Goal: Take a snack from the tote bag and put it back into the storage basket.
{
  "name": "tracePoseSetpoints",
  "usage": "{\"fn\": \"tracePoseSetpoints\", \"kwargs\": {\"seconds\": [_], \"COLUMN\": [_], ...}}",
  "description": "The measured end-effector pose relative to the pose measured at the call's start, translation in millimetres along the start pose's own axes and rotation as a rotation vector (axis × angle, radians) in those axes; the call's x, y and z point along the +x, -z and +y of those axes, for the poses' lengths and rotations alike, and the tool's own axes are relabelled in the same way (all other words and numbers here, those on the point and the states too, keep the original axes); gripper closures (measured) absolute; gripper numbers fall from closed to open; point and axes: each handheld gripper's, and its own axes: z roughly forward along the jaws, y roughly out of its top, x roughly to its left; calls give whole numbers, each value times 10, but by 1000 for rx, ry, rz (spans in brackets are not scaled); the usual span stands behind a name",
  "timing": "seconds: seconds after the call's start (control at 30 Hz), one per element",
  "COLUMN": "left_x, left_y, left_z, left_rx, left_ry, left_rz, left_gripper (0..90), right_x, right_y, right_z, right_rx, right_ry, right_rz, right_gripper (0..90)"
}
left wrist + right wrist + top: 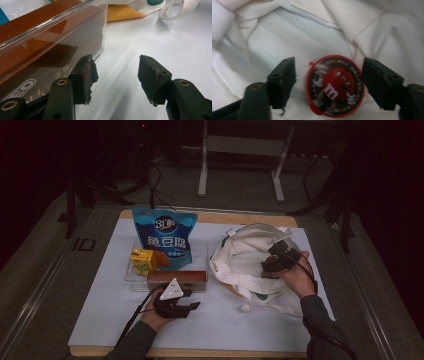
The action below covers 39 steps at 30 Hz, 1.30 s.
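Your left gripper (116,76) sits wide open and empty beside the clear tray (131,276) holding the brown box (176,277) — your right gripper (328,82), jaws spread, straddles but does not grip the red candy tin (334,86) lying inside the white tote bag (240,265).

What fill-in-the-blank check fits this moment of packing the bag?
1. The right gripper has its jaws open around a round red candy tin inside the white ___ bag.
2. The left gripper is ___, beside the clear tray.
3. The brown box lies in the clear ___.

Missing words: cloth; open; tray
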Motion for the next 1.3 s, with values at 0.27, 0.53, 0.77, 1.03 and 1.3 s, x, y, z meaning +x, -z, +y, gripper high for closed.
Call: {"fn": "tracePoseSetpoints", "kwargs": {"seconds": [0.27, 0.53, 0.77, 1.03, 1.3], "left_x": [0, -1, -1, -2, -3], "left_y": [-1, -2, -2, -2, -5], "left_z": [1, 1, 1, 2, 3], "left_rx": [2, 2, 3, 4, 6], "left_ry": [-1, -1, -2, -3, -4], "left_rz": [-1, -2, -1, -1, -1], "left_gripper": [459, 458, 457, 456, 456], "right_x": [-66, -125, -174, -160, -159], "right_y": [-58, -121, -209, -293, -319], "right_z": [-30, -71, -93, -91, -81], "right_rx": [37, 70, 102, 133, 149], "right_ry": [-24, -53, -86, -81, -87], "right_rz": [16, 40, 64, 74, 83], "right_gripper": [205, 184, 189, 212, 232]}}
